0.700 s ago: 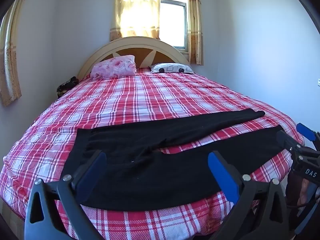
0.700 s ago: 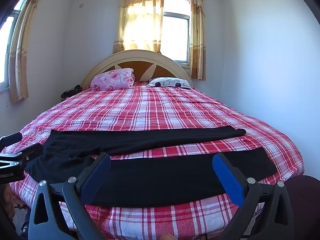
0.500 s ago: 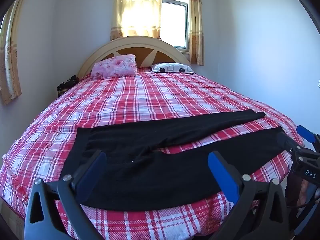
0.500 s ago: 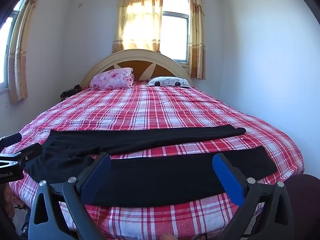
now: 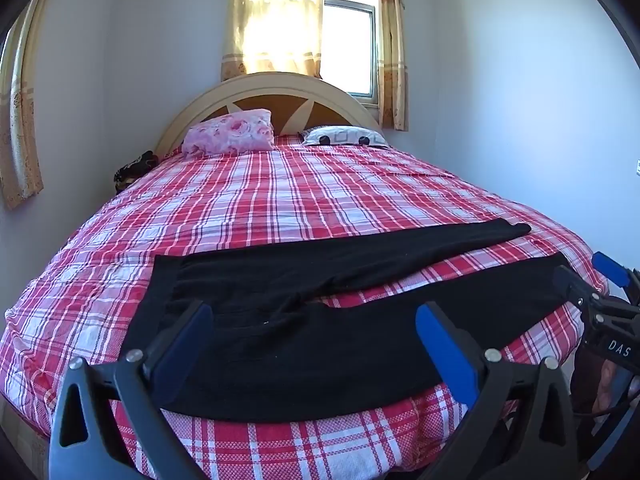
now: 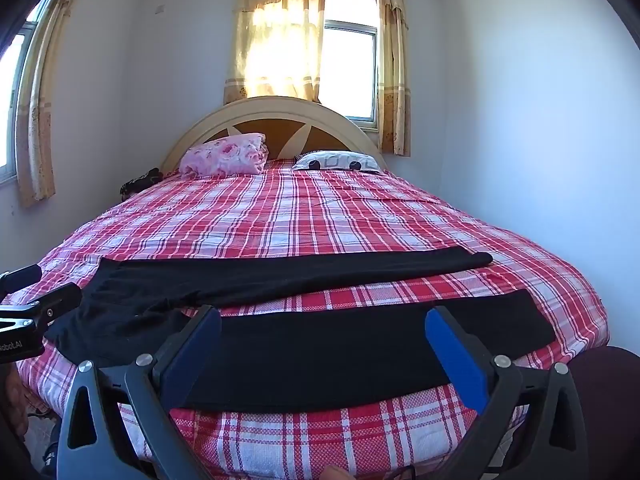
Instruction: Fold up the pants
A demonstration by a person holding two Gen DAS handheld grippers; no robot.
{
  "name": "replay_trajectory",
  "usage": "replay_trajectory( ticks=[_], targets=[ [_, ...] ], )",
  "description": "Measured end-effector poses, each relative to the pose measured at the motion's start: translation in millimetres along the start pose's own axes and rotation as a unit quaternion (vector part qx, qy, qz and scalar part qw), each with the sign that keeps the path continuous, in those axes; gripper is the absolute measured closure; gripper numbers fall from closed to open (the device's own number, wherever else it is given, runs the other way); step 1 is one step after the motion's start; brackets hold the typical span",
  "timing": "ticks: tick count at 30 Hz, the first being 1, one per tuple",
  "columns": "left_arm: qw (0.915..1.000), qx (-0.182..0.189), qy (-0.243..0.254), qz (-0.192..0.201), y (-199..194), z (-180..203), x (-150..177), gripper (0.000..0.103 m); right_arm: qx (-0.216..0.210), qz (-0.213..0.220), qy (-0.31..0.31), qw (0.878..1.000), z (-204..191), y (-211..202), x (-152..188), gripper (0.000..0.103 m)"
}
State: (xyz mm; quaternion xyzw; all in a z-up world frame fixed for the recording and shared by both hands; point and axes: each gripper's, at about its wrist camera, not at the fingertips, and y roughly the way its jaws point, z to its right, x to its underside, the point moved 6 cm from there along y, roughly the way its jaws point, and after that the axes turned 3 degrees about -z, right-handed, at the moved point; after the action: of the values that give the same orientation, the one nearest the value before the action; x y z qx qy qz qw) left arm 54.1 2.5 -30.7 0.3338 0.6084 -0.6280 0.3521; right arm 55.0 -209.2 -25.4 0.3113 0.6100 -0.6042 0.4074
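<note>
A pair of black fabric pants [image 5: 304, 332] lies spread flat across the near end of a bed covered with a red, pink and white plaid blanket [image 5: 304, 196]. In the left wrist view the waist sits at lower left of the frame and the two legs run toward the right, splitting apart with a wedge of plaid showing between them; the far leg ends at middle right, the near leg reaches the right edge of the bed.

The left gripper [image 5: 314, 344], black-framed with blue pads, fills the bottom of its view with its jaws spread wide and nothing between them, hovering in front of the waist and seat of the pants. The right gripper [image 6: 324, 344] is likewise spread wide and empty, low in its frame in front of the near leg. Whether either touches the cloth cannot be told.

At the head of the bed, in the upper middle of the frame, a pink floral pillow [image 5: 230, 132] and a white patterned pillow [image 5: 344, 136] lie against a cream arched headboard [image 5: 264, 84], under a window with yellow curtains [image 5: 276, 16].
</note>
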Motion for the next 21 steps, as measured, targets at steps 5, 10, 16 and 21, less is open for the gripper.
replay_trajectory(
  ticks=[5, 10, 16, 21],
  targets=[
    [1.0000, -0.001, -0.002, 0.000, -1.8, -2.9, 0.7, 0.000, -0.001, -0.001, 0.001, 1.000, 0.7, 0.1, 0.0, 0.001],
    [1.0000, -0.001, -0.001, -0.001, -1.1, -2.0, 0.4, 0.000, -0.001, -0.001, 0.002, 1.000, 1.3, 0.5, -0.2, 0.001],
    [1.0000, -0.002, -0.001, 0.000, -1.2, -2.1, 0.3, 0.000, -0.001, -0.002, 0.003, 1.000, 1.8, 1.4, 0.0, 0.001],
    [1.0000, -0.003, -0.001, 0.000, -0.9, -2.9, 0.2, 0.000, -0.002, -0.002, 0.003, 1.000, 0.4, 1.8, 1.7, 0.001]
  ],
)
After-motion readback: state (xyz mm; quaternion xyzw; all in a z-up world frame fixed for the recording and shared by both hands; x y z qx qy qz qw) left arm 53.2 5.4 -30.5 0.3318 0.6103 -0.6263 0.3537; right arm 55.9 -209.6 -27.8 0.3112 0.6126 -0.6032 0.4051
